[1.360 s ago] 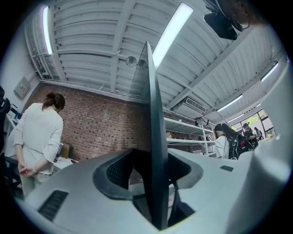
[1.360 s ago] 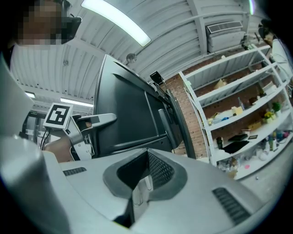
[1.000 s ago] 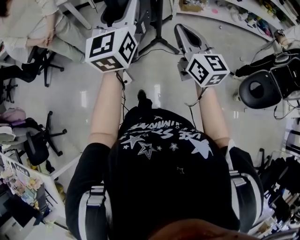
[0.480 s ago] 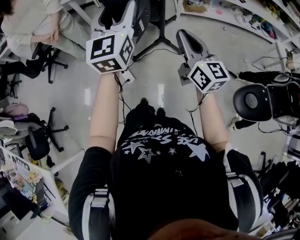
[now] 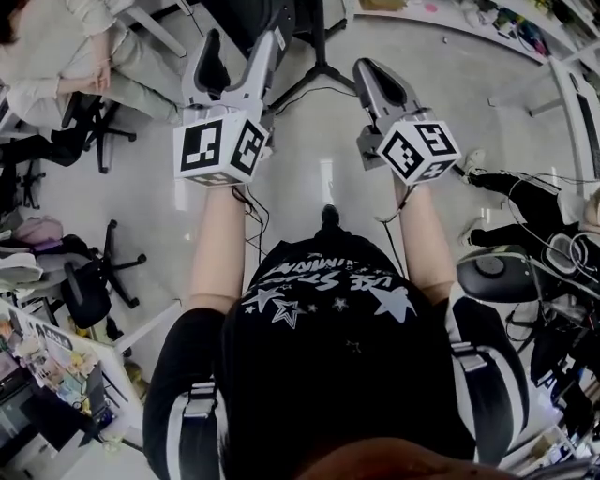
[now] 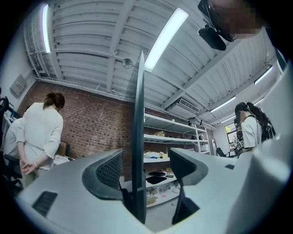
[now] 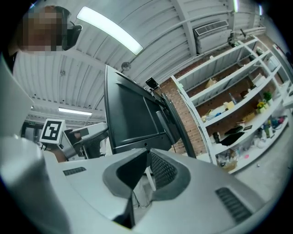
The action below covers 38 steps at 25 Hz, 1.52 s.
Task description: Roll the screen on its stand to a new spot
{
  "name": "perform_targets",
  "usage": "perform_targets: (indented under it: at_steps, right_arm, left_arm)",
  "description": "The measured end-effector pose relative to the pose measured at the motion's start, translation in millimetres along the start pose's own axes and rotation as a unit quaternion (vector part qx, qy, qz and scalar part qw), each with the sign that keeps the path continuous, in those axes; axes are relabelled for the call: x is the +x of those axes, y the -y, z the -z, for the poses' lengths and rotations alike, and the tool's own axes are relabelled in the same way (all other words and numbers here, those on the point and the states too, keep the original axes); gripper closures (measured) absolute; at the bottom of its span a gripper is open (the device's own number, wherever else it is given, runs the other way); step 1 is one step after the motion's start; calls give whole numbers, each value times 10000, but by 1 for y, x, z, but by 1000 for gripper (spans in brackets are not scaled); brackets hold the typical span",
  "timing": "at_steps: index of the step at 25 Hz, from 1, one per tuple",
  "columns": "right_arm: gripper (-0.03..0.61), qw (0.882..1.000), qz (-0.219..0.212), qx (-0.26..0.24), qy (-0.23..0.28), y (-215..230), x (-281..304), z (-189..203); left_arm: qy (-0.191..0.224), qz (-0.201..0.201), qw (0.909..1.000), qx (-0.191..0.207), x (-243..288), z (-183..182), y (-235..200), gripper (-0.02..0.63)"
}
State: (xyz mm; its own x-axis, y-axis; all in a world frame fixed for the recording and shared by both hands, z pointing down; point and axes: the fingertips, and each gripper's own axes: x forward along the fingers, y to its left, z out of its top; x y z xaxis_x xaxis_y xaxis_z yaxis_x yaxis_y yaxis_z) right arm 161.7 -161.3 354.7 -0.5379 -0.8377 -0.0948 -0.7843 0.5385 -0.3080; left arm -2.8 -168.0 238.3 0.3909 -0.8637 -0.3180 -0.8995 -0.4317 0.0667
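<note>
Head view: black star-print shirt fills the lower centre, with both bare forearms reaching up-frame. Left gripper sits upper centre-left, jaws spread. In the left gripper view the left gripper straddles the screen, which is seen edge-on as a thin dark vertical blade between the two pads. There is clear space on the blade's right side and the left pad sits close beside it; released, not clamped. Right gripper sits upper centre-right. In the right gripper view the right gripper has its tips pressed together, nothing held that I can make out. They point at the lower edge of the screen, dark back panel upper centre; contact cannot be judged. In the head view the screen is the dark mass at the top edge, just past the left gripper, with its stand (pole, splayed legs) on pale floor between the grippers. Beyond: seated person in white upper left, office chair at left, shelves at right against a brick wall.
</note>
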Motion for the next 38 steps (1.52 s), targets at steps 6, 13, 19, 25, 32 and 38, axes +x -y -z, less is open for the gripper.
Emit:
perform_targets:
  at_steps: [6,13,19,25,32,38]
  right_arm:
    - [569,10000,81,21,44,-45,-18,15]
    - [571,9996,273,41,22,-96,-55,37]
    - [571,9996,289,41,-57,-144,-99,49]
    - [571,9993,309,-37,-217,-177,-139,66]
    - [571,9989,352,-173,-240,-205,-163,66]
    - [571,9978,431,-322,-394,-215,-181,69]
  left_arm:
    - [-285,74,9992,-255,-57,10,-3,290]
    - [-871,339,9951,-335,-131,21,3,290]
    - [-1099,582,9911,-485,-193,14,20,293]
    - [-1249,718,9879,-580,-242,10,37,309]
    - [-1397,691,9845,-799,-274,4,38,416]
    - [-1364,697,9846,-846,-291,-3,42,590]
